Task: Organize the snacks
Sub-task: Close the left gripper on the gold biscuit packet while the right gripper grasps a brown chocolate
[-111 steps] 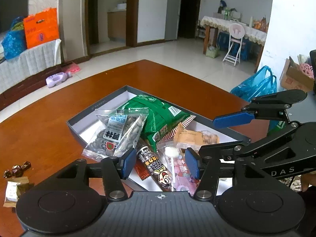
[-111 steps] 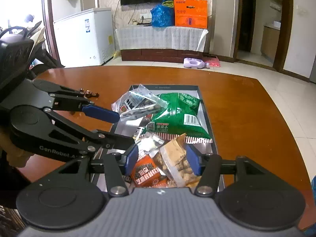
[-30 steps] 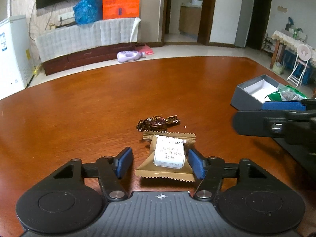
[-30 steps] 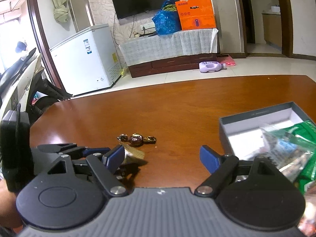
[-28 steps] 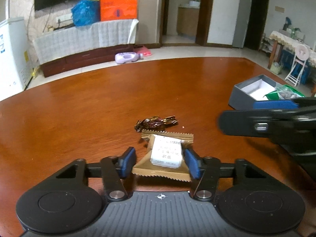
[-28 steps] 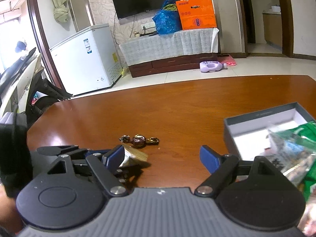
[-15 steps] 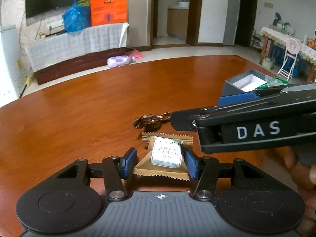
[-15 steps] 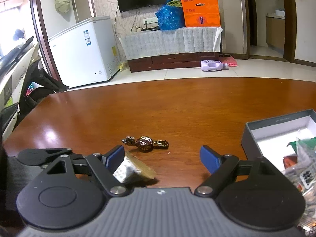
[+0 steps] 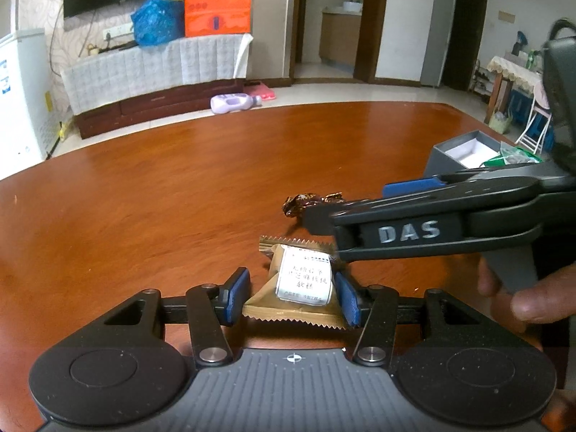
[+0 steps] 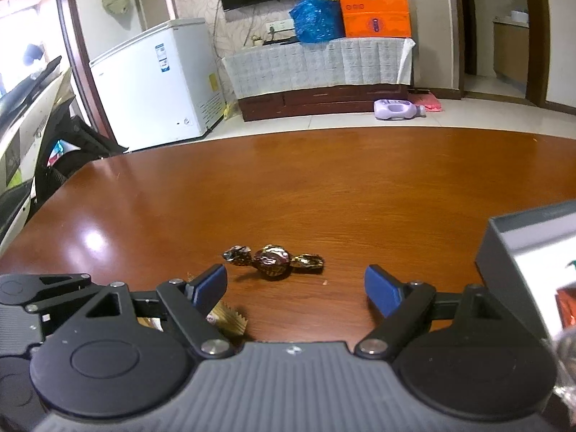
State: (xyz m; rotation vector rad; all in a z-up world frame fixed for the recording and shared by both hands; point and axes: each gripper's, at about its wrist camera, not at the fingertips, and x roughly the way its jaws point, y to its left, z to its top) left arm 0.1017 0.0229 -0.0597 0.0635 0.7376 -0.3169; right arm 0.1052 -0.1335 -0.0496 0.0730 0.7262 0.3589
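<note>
A glossy reddish-brown table point(image 9: 151, 194) fills both views, with a white chest freezer point(image 10: 158, 82) and a cloth-draped cabinet point(image 10: 320, 68) behind it. The left gripper point(image 9: 292, 297) has its 2 blue pads pressed against the sides of a tan snack packet point(image 9: 298, 288) with a white label, clamping it just above the table. Only the left wrist view shows that label and the hand point(image 9: 522, 288) holding the right gripper point(image 10: 295, 286), which crosses in from the right. The right wrist view alone shows that gripper's jaws standing wide apart with nothing between them, a dark twist-wrapped candy point(image 10: 273, 259) lying on the table just beyond its pads. The grey box point(image 10: 532, 248) of snacks sits at the right edge of both views.
</note>
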